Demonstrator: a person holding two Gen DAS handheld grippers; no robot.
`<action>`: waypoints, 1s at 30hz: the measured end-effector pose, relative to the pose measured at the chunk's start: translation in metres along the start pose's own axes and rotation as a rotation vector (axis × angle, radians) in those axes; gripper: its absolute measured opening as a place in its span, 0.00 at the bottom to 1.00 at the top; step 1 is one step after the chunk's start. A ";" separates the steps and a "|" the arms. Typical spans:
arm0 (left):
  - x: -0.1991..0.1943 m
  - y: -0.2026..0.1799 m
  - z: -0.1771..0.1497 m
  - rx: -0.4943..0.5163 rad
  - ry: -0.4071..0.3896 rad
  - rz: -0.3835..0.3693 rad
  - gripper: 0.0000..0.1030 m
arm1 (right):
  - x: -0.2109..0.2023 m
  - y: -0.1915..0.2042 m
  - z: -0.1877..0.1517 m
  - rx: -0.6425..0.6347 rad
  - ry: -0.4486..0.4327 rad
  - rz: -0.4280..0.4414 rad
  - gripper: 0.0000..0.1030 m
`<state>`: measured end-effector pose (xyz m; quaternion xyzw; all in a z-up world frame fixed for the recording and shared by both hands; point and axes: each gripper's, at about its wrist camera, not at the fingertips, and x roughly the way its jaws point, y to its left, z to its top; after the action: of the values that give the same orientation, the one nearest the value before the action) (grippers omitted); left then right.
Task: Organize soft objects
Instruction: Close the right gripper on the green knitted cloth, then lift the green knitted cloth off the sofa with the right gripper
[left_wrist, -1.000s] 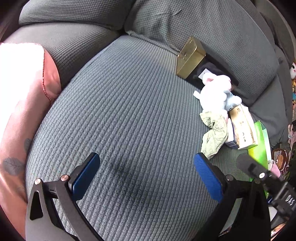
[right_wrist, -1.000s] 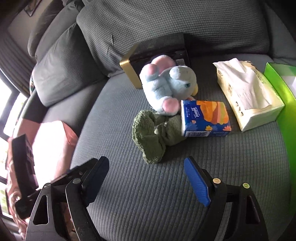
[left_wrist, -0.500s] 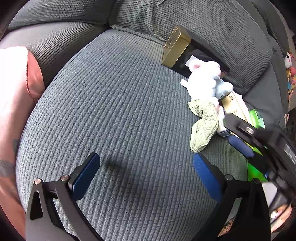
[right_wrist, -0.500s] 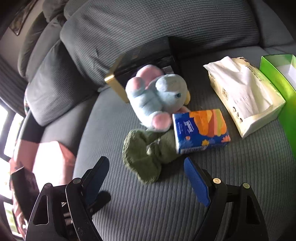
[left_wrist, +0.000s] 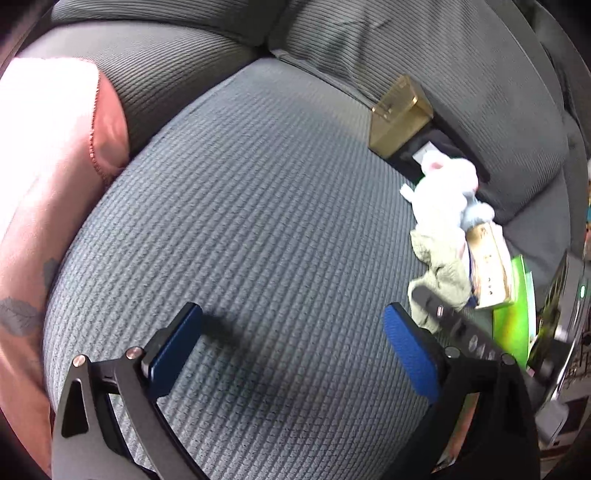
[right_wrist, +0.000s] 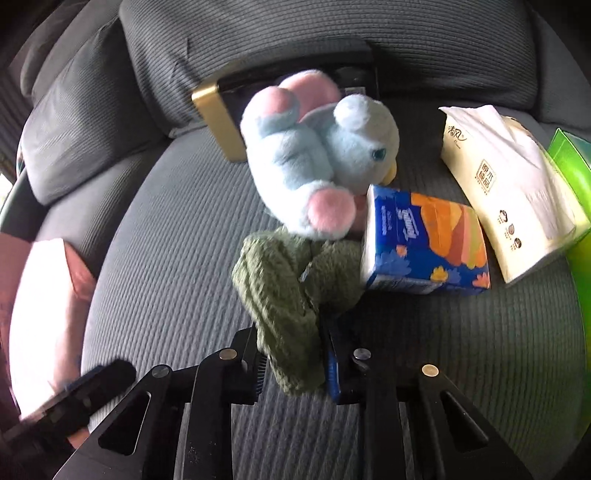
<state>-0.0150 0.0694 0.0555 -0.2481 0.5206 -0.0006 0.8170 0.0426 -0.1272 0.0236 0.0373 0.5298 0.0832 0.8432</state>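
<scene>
- The green knitted sock (right_wrist: 284, 295) lies crumpled on the grey sofa seat cushion (right_wrist: 177, 266), toward the cushion's right half, its near end between my right gripper (right_wrist: 295, 365) fingers.
- My right gripper's jaws are closing, and the blue pads already press the sock's near end from both sides.
- The sock's far end touches the pale blue plush toy (right_wrist: 314, 162) with pink feet, which lies tilted just behind it.
- A blue and orange tissue pack (right_wrist: 424, 243) sits just right of the sock, touching the toy.
- A white soft tissue pack (right_wrist: 509, 192) lies further right, against a green box (right_wrist: 576, 206) at the cushion's right edge.
- A black box with a gold end (right_wrist: 218, 118) leans at the back edge, against the back cushion.
- My left gripper (left_wrist: 291, 343) hovers over bare cushion, fingers wide apart with nothing between them.
- A pink pillow (left_wrist: 48, 155) rests at the cushion's left edge.
</scene>
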 end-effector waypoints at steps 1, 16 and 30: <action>-0.002 0.001 0.001 -0.006 -0.004 0.001 0.94 | -0.001 0.001 -0.004 -0.010 0.017 0.025 0.26; -0.007 0.012 0.007 -0.071 0.004 -0.009 0.94 | -0.024 0.032 -0.034 -0.166 0.149 0.207 0.29; -0.001 -0.003 0.000 -0.006 0.023 -0.014 0.94 | -0.038 -0.029 -0.019 0.061 0.044 0.152 0.78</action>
<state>-0.0142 0.0670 0.0574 -0.2542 0.5282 -0.0077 0.8101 0.0119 -0.1627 0.0448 0.1013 0.5462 0.1318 0.8210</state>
